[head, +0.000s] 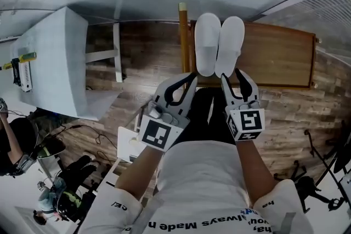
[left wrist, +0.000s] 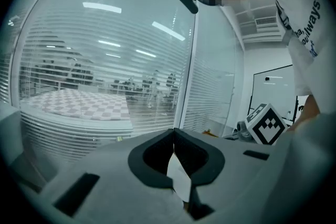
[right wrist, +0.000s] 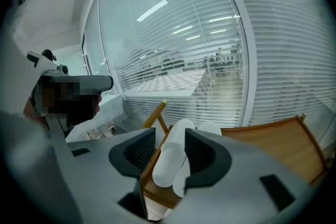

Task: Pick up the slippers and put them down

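Slippers in white, a left slipper (head: 207,44) and a right slipper (head: 230,44), lie side by side with their soles down and their sides touching, on a wooden board (head: 279,57), just past the two tools. Nearest the head camera are the person's white shirt and forearms. Ahead of them is the left gripper (head: 192,76), its tips at the heel of the left slipper. In the left gripper view the left gripper (left wrist: 174,136) has its jaws pressed together, and a thin white sliver is pinched in the slot between them. It looks like that slipper's edge, though the rest of the slipper is hidden under the jaws. The right gripper (head: 235,77) sits at the heel of the right slipper. In the right gripper view the right gripper (right wrist: 170,136) has its jaws spread, with a white slipper (right wrist: 170,160) in the gap. Bare wood shows between that slipper and one pad, so nothing is clamped. Beyond the slippers the board runs on to its raised far edge, over a wood-plank floor (head: 148,52). A white table (head: 55,63) stands off to the left. Farthest are slatted blinds (left wrist: 105,60) across the window.
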`<move>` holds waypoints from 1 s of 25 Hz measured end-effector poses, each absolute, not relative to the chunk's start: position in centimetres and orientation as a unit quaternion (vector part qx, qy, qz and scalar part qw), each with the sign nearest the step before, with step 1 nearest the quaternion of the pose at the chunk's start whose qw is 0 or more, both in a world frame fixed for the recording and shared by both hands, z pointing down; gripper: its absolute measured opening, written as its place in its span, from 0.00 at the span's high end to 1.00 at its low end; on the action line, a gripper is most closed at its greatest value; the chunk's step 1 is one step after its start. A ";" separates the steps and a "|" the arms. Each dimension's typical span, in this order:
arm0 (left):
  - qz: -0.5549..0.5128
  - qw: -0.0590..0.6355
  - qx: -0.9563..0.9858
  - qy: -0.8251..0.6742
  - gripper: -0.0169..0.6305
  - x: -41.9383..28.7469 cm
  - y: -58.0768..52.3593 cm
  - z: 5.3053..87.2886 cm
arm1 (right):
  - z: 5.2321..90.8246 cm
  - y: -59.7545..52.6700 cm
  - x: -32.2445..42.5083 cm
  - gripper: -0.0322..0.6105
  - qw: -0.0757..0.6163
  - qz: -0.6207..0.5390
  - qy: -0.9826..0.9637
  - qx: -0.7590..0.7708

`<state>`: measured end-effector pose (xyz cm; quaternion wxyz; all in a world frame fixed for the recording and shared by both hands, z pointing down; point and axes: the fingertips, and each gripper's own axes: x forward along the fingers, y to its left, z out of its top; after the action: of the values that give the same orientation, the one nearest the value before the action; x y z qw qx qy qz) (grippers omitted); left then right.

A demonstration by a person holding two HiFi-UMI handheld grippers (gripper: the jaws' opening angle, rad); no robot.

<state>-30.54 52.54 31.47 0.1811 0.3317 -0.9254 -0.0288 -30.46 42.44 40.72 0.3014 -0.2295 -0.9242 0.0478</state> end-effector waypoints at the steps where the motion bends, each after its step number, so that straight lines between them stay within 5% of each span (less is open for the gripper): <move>1: -0.025 0.184 0.330 -0.925 0.95 -30.5 52.7 32.2 | 41.8 42.4 -30.4 0.70 0.307 0.047 -0.924 -0.224; 25: -0.012 0.187 0.308 -0.933 0.95 -33.9 53.6 40.9 | 57.1 41.9 -35.2 0.55 0.373 0.024 -0.916 -0.143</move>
<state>-33.91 53.64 40.94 0.1867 0.3077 -0.9329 -0.0117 -35.19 41.91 57.11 0.3735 -0.1425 -0.9163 0.0243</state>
